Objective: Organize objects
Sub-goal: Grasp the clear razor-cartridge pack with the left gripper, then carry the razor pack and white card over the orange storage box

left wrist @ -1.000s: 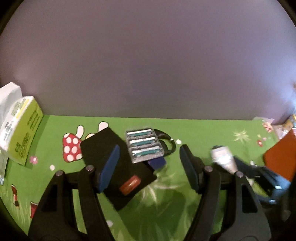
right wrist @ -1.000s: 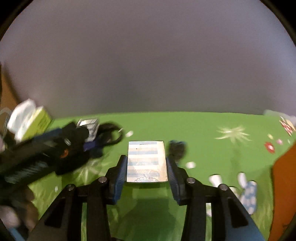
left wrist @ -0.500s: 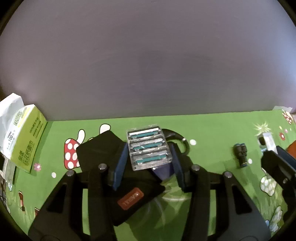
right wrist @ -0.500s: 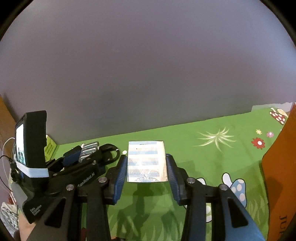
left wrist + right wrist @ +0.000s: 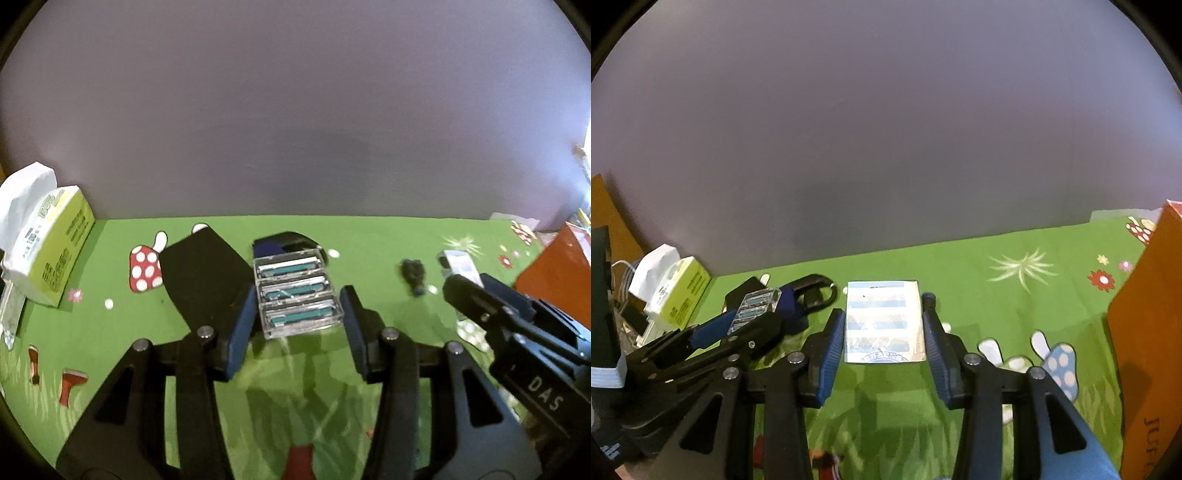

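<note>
In the left wrist view my left gripper (image 5: 297, 321) is shut on a clear razor cartridge case (image 5: 297, 295) with teal blades, held just above the green mat (image 5: 295, 387). A black wallet (image 5: 207, 280) lies on the mat to its left. A dark blue pouch with a black carabiner (image 5: 291, 240) lies behind the case. My right gripper (image 5: 884, 332) is shut on a blue-and-white striped packet (image 5: 882, 321), raised over the mat (image 5: 997, 295). Each gripper shows in the other's view: the left gripper (image 5: 746, 321) with the case (image 5: 755, 308), and the right gripper (image 5: 472, 284) with the packet (image 5: 460, 266).
A green tissue box (image 5: 55, 258) stands at the far left by the wall. An orange box (image 5: 554, 273) stands at the right edge, the orange box (image 5: 1145, 332) close beside my right gripper. A small black fitting (image 5: 413, 275) lies on the mat between the grippers.
My left gripper closed on the razor case, which lay on the wallet, and lifted it clear to the right. My right gripper kept the packet and swung rightward toward the orange box.
</note>
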